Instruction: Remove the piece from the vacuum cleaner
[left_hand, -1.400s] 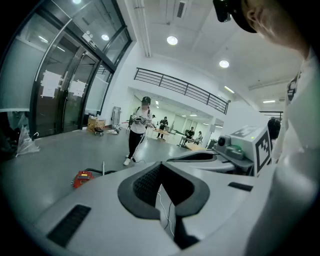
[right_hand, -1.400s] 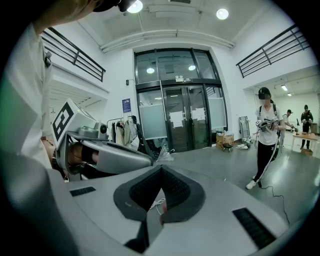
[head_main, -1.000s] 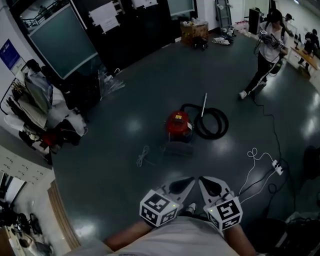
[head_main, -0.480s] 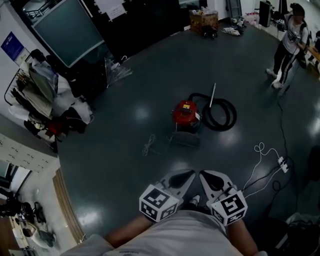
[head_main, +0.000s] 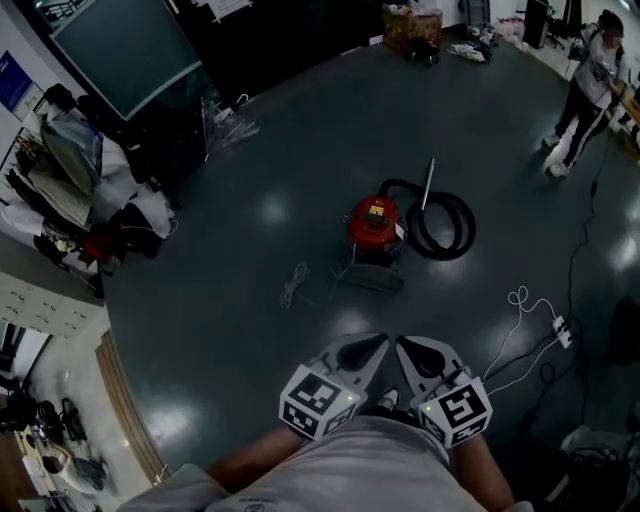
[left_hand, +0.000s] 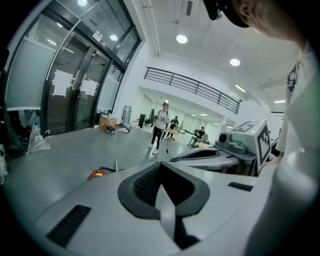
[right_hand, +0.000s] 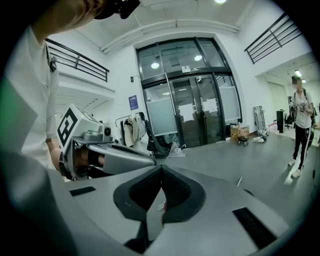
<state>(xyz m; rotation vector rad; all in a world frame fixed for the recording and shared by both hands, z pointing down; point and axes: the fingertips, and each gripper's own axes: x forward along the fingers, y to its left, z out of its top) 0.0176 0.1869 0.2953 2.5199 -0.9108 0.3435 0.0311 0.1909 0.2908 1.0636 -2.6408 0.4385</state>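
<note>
A red canister vacuum cleaner (head_main: 374, 228) stands on the dark floor ahead, with its black hose (head_main: 441, 222) coiled to its right and a metal wand (head_main: 428, 182) lying across the coil. A grey floor nozzle (head_main: 374, 278) lies just in front of it. My left gripper (head_main: 372, 349) and right gripper (head_main: 410, 350) are held close to my body, side by side, both shut and empty, well short of the vacuum. In the left gripper view the vacuum cleaner (left_hand: 97, 174) shows small at the left; that left gripper (left_hand: 159, 167) is shut. The right gripper (right_hand: 161, 171) is likewise shut.
A white cord (head_main: 293, 285) lies left of the vacuum. A power strip (head_main: 560, 331) with white cable lies at the right. A person (head_main: 590, 90) walks at the far right. Clothes and bags (head_main: 70, 180) pile at the left wall; a box (head_main: 412, 25) stands at the back.
The view has moved closer to the vacuum, which now sits a little lower and to the right in the picture. The person at the far right has stepped on. Both grippers stay shut.
</note>
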